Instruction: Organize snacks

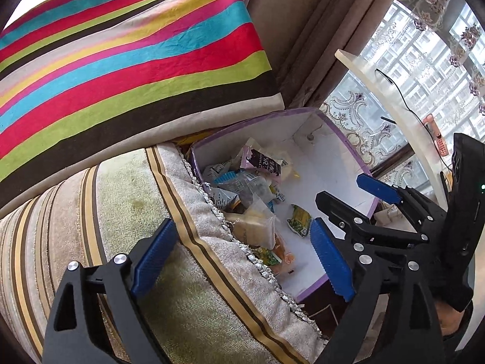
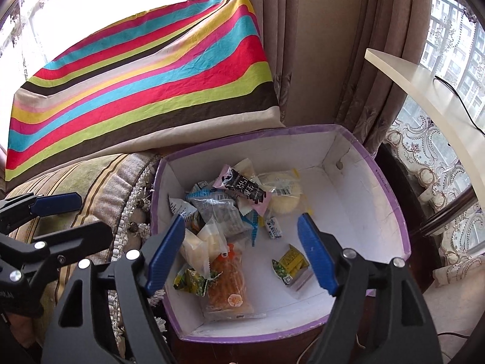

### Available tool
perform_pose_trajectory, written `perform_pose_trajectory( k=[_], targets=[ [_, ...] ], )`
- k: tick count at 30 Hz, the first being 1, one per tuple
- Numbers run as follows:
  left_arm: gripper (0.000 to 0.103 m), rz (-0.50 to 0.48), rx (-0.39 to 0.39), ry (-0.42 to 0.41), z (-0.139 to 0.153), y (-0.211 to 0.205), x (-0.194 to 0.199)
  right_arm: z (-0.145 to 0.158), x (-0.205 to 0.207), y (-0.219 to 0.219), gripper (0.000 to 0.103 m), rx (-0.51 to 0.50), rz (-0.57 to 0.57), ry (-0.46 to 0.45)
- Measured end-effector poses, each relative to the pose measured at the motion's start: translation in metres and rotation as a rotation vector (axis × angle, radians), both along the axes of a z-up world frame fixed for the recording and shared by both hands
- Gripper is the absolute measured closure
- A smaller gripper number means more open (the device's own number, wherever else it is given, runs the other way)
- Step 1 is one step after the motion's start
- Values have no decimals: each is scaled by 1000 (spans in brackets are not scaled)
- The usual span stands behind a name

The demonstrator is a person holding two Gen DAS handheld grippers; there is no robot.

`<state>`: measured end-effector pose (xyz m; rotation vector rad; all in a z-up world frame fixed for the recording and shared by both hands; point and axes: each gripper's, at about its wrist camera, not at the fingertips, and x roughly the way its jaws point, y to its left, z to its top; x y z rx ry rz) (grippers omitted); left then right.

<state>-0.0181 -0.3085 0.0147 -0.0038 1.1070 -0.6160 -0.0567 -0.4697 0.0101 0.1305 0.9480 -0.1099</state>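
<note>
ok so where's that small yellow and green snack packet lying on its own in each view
Left wrist view: the yellow and green snack packet lies on the bare white floor of the box, lower centre-right, just above the left gripper's right blue pad.
Right wrist view: same packet, lower centre-right, just left of the right gripper's right blue pad.
Shared landmark: the purple-rimmed box beside the striped cushion.

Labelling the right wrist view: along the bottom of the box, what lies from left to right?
Green snack packet → orange snack pack → yellow-green packet, all inside the purple-rimmed box.
</note>
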Motion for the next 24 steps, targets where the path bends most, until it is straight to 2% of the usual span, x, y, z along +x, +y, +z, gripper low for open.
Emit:
perform_pose_trajectory(
  k=[18,24],
  targets=[
    [16,11,-11,27,-5,3,7,-3,-5,-4,26,10,-7,4],
    [16,7,18,17,-5,-1,6,-3,-5,-4,26,10,-7,5]
  ],
)
